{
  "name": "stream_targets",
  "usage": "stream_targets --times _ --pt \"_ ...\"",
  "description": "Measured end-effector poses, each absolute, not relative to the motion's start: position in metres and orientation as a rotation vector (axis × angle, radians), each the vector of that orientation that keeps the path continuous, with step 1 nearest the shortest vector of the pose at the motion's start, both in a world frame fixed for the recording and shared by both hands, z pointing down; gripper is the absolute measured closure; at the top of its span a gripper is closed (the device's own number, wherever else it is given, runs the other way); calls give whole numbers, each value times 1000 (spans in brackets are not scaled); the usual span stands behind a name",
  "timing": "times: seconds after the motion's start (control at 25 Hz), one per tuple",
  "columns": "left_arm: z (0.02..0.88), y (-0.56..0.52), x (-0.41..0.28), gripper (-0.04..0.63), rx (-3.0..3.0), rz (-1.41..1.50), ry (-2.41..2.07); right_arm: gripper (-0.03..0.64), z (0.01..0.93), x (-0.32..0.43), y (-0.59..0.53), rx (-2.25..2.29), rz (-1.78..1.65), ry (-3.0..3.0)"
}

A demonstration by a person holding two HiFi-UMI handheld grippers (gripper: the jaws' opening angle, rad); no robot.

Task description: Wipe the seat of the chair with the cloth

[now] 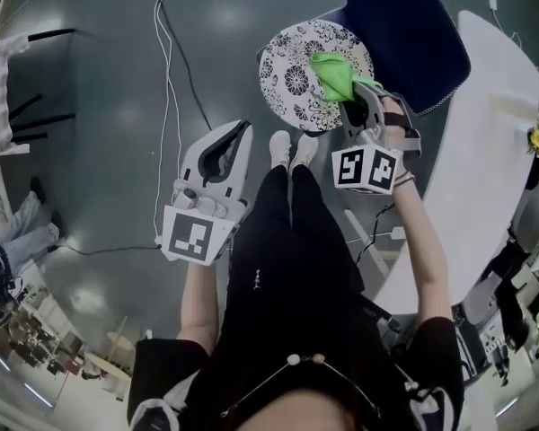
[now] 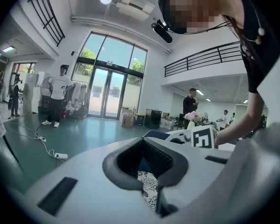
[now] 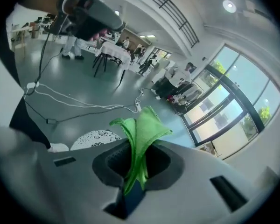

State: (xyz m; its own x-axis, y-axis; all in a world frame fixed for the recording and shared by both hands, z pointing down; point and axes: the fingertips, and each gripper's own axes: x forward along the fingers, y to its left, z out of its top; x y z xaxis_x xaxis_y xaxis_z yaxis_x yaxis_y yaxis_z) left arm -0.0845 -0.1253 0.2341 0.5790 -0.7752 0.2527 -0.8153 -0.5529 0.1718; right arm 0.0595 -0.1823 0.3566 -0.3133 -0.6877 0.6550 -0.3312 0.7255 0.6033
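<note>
The chair seat (image 1: 292,79), a round pad with a black-and-white floral print, stands on the grey floor just ahead of the person's white shoes (image 1: 292,149), with the chair's dark navy backrest (image 1: 404,34) rising on its far right side. The green cloth (image 1: 334,74) is bunched over the right part of the seat, pinched in the right gripper (image 1: 359,97). The right gripper view shows the jaws closed on the fabric, a loose fold of it (image 3: 142,129) fanning out beyond them. From these angles I cannot tell whether the cloth is pressed on the seat or held just above it. The left gripper (image 1: 234,137) hangs to the left of the seat, apart from it, its jaws pressed together with nothing between them; only a sliver of the patterned seat (image 2: 149,188) shows past them. The cloth is in hand and brought to the seat, so the task looks to be at its start or early in the wiping. The left and near parts of the seat lie uncovered, and most of the strokes probably remain.
</note>
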Motion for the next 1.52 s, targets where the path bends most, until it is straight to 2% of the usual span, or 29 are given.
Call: stream_targets --times 0.28,0.76,1.08,1.52 --pt "290 -153 -76 589 2484 212 -1274 566 486 36 -267 608 -629 -1769" --pt "370 -148 -87 589 2363 190 -1215 566 662 24 -323 451 -593 -1644" --pt "401 -143 -80 589 2310 222 -1185 566 719 20 -314 348 -551 -1624" --pt "408 -143 -74 589 2290 239 -1181 566 737 19 -234 201 -565 -1651"
